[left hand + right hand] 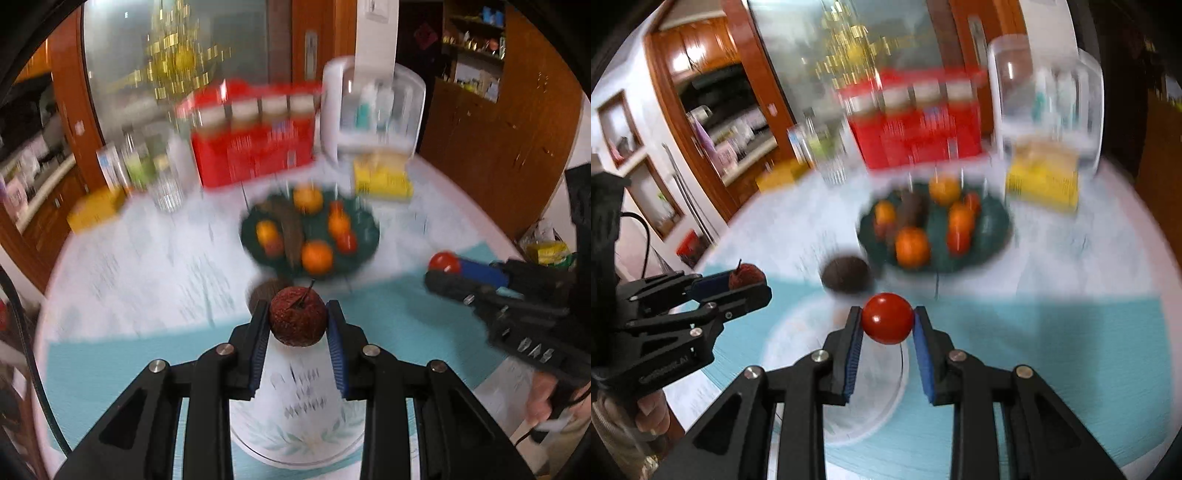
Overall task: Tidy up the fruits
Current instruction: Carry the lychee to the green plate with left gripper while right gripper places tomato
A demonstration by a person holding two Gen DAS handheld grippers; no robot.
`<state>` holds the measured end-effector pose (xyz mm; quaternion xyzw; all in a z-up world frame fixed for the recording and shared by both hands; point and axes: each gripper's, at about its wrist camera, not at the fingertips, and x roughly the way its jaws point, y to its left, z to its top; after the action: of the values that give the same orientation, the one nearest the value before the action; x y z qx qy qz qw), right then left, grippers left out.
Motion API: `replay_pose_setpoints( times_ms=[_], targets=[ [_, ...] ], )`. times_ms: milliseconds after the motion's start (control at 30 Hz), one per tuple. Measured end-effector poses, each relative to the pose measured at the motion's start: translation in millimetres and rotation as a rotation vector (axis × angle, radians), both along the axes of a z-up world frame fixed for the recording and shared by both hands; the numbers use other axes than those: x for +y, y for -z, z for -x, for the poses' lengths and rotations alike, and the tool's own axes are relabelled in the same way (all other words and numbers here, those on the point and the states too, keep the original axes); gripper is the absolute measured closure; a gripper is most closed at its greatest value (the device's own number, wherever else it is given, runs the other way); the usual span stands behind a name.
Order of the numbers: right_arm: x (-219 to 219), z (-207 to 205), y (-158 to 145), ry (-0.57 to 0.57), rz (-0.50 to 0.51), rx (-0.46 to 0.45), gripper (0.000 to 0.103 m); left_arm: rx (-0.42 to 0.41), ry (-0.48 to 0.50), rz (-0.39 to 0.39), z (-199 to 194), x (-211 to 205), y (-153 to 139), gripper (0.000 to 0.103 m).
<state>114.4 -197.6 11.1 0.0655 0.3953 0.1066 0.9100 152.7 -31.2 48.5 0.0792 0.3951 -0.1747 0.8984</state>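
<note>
The left gripper (297,322) grips a wrinkled dark-red fruit (297,321) and the right gripper (887,324) a smooth red fruit (887,318), both held above the table (147,266), near the dark green fruit bowl (364,236) beyond them.

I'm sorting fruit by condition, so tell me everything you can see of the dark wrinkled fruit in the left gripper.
The wrinkled fruit is small, round, dark reddish-brown, with a shrivelled, dry-looking skin and a thin stem slanting up from its top. It sits stem-up, clamped between the blue pads of the left gripper, clear of the table above a white plate. Only the pads touch it.
</note>
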Motion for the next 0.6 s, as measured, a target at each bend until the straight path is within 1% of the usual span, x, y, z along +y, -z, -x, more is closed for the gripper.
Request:
replay_pose_setpoints(
  times_ms=[33,67,100,200,233,333,400,467,533,600],
  targets=[
    [-2,-3,-26,-0.006,0.003,-0.034,0.076,-0.027,0.000,-0.006,-3,0,-23,0.074],
    [-3,-6,-43,-0.011,0.004,-0.053,0.076,-0.046,0.004,-0.010,-6,-1,-41,0.075],
    [-5,-10,-71,-0.015,0.006,-0.088,0.076,-0.071,0.010,-0.011,-10,-3,-64,0.074],
    [-8,-24,-131,-0.008,0.029,-0.162,0.076,-0.146,0.005,-0.030,-23,-12,-115,0.074],
    [-9,-31,-150,0.000,0.043,-0.187,0.076,-0.166,0.001,-0.035,-28,-14,-129,0.074],
    [-13,-53,-187,0.020,0.061,-0.226,0.076,-0.219,-0.026,-0.042,-53,-22,-159,0.074],
    [-15,-70,-197,0.040,0.082,-0.245,0.076,-0.227,-0.049,-0.029,-73,-25,-167,0.074],
    [-20,-86,-197,0.063,0.119,-0.249,0.076,-0.215,-0.077,-0.016,-97,-29,-163,0.074],
    [-25,-110,-183,0.076,0.137,-0.224,0.076,-0.175,-0.094,-0.012,-121,-33,-147,0.074],
    [-32,-137,-155,0.081,0.124,-0.157,0.076,-0.112,-0.106,-0.016,-149,-39,-117,0.074]
  ],
)
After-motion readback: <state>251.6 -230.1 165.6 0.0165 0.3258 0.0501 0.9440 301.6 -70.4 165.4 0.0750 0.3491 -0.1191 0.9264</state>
